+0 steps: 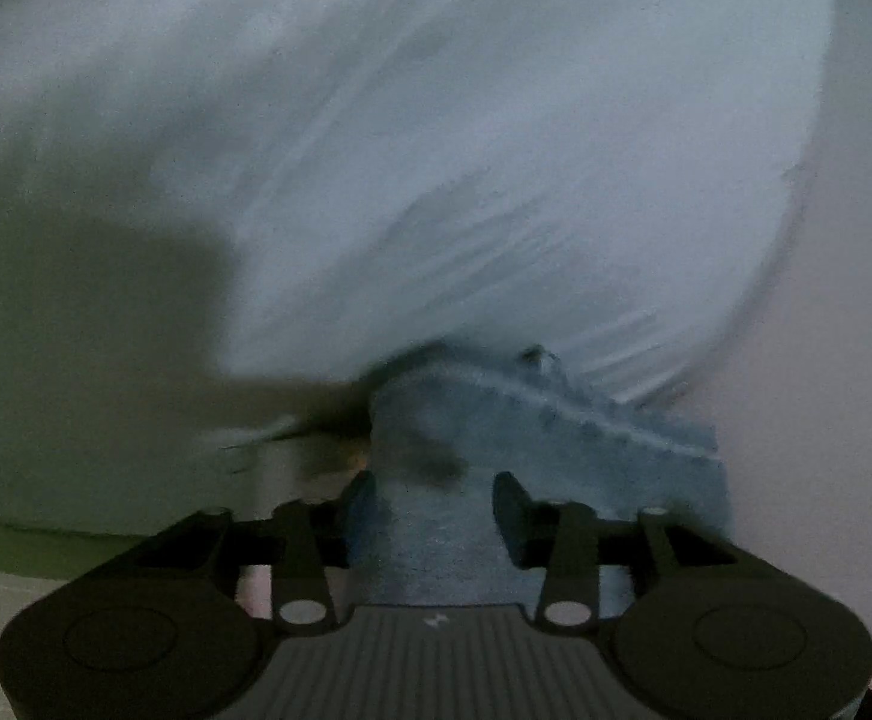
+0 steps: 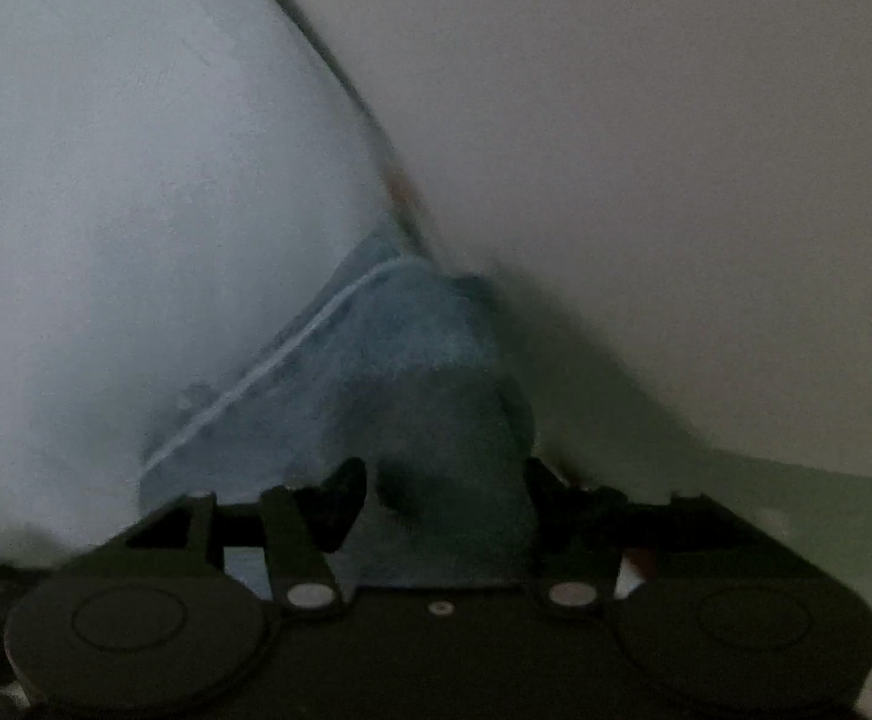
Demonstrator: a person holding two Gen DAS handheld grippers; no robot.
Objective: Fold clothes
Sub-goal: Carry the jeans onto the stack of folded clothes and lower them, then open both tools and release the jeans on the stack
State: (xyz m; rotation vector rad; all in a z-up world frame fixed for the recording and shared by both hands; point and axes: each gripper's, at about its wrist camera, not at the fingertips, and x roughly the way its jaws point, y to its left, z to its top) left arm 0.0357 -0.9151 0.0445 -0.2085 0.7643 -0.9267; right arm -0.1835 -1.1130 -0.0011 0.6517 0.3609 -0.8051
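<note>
**Blue cloth between both tongs, frames blurred**

A blue garment, denim-like w/ a pale stitched seam, is seen in both wrist views. In the left wrist view the garment (image 1: 526, 420) lies directly ahead of the left tongs (image 1: 429, 504), a thick hemmed edge running from above the tong tips down toward the right, and a strip of the cloth passes back between the two fingers toward the body. The fingers are set partway apart; cloth fills the gap, but whether the pads press on it can't be told, as the tips are partly hidden by fabric and blur. The rest of the garment is spread upward and ahead as a wide pale-blue sheet, heavily smeared.

In the right wrist view the garment (image 2: 387, 354) rises as a peaked fold just ahead of the right tongs (image 2: 445, 498), seam slanting from the lower left up to the peak. Cloth also sits between these fingers, which are set partway apart w/ small gaps visible at the inner faces, esp. the left one. A firm grip can't be confirmed. The pale sheet extends to the left and above the tongs.

Beyond the cloth, a light, plain surface (image 2: 676, 150) is seen to the right of the right tongs; same pale surface (image 1: 844, 300) at the right of the left tongs. A darker greenish area (image 1: 75, 300) is seen left of the left tongs; what it is can't be told.
</note>
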